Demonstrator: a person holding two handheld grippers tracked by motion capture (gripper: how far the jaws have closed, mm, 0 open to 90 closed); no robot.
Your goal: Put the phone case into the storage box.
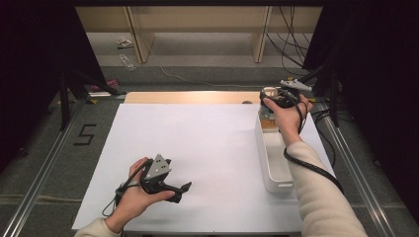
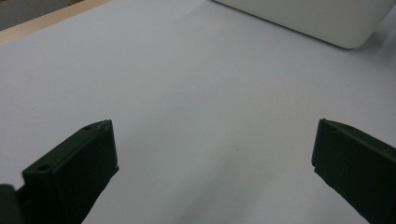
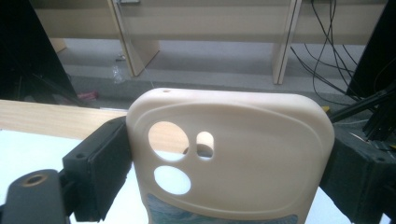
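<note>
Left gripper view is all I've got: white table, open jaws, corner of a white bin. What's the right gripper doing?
Observer: The right gripper is clamped on a beige phone case, a jaw on each long side.
Operator: Where over the table?
Observer: At the far end of the white bin, on the table's right side, per the high view.
Operator: Which way does the case face?
Observer: Upright, with the lens cutouts toward the top.
</note>
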